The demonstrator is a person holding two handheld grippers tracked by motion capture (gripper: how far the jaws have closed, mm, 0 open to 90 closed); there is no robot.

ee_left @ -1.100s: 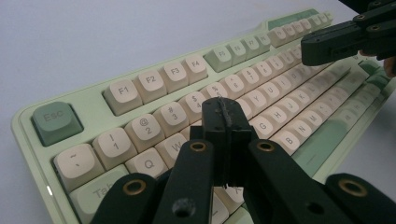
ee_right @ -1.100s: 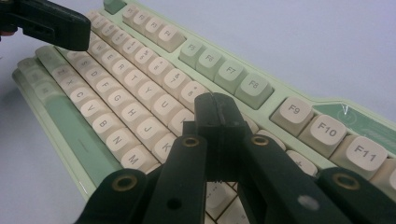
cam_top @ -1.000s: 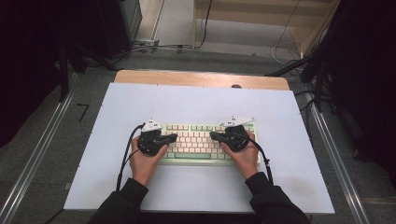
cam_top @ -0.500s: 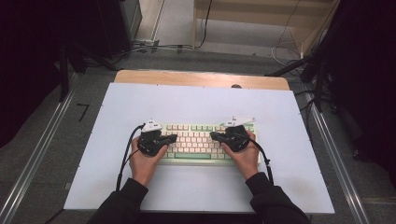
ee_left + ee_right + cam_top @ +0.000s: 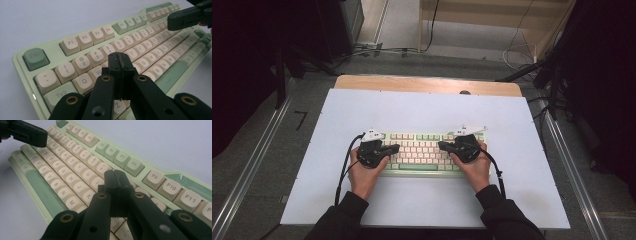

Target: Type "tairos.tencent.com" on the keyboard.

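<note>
Your left gripper (image 5: 395, 148) and right gripper (image 5: 443, 145), jaws together and empty, hover over the keyboard (image 5: 422, 156) near the table's (image 5: 422, 107) front edge; nothing obstructs them.

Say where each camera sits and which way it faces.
High view: above the near table edge, looking down and forward; forearms, both hands.
Left gripper view: on the left gripper, facing right along the keyboard; own shut jaws.
Right gripper view: on the right gripper, facing left; own shut jaws.
Shared: each gripper view catches the keyboard and the other gripper.
</note>
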